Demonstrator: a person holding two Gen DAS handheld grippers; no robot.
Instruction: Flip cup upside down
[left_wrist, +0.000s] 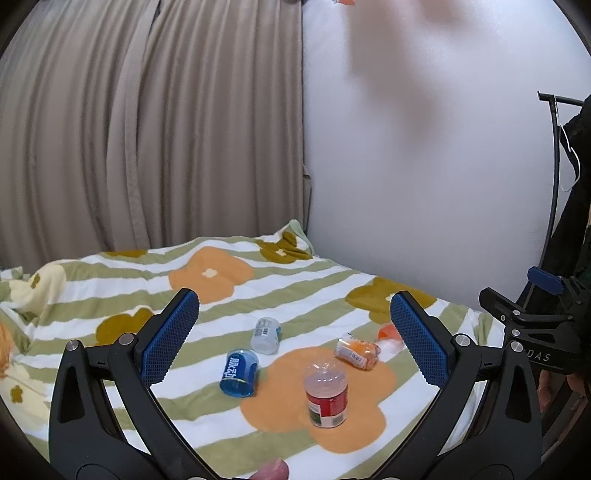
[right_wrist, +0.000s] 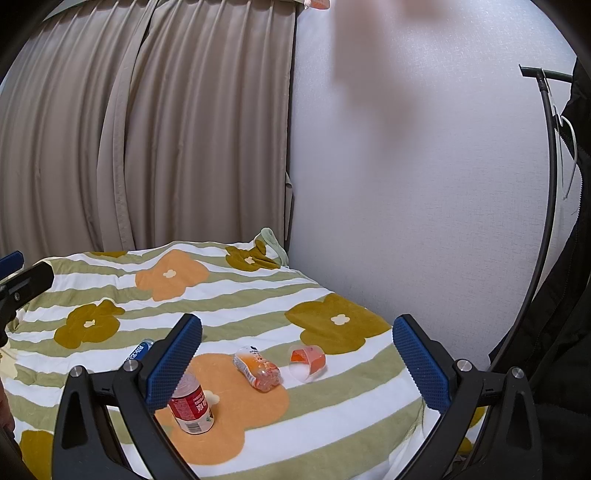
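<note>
Several cut bottle cups sit on a flowered blanket (left_wrist: 295, 291). A red-labelled cup (left_wrist: 326, 395) stands base up; it also shows in the right wrist view (right_wrist: 191, 406). A blue-labelled cup (left_wrist: 239, 373) and a clear one (left_wrist: 265, 335) are tilted. An orange-labelled cup (left_wrist: 356, 350) lies on its side, also in the right wrist view (right_wrist: 258, 369). A small clear cup with an orange band (right_wrist: 307, 362) lies on its side. My left gripper (left_wrist: 295, 339) is open and empty above them. My right gripper (right_wrist: 297, 365) is open and empty.
Beige curtains (left_wrist: 147, 129) hang behind the bed. A white wall (left_wrist: 424, 166) runs along its right side. A black rack with dark clothes (right_wrist: 561, 221) stands at the far right. The blanket's right edge (right_wrist: 417, 406) drops off beside the wall.
</note>
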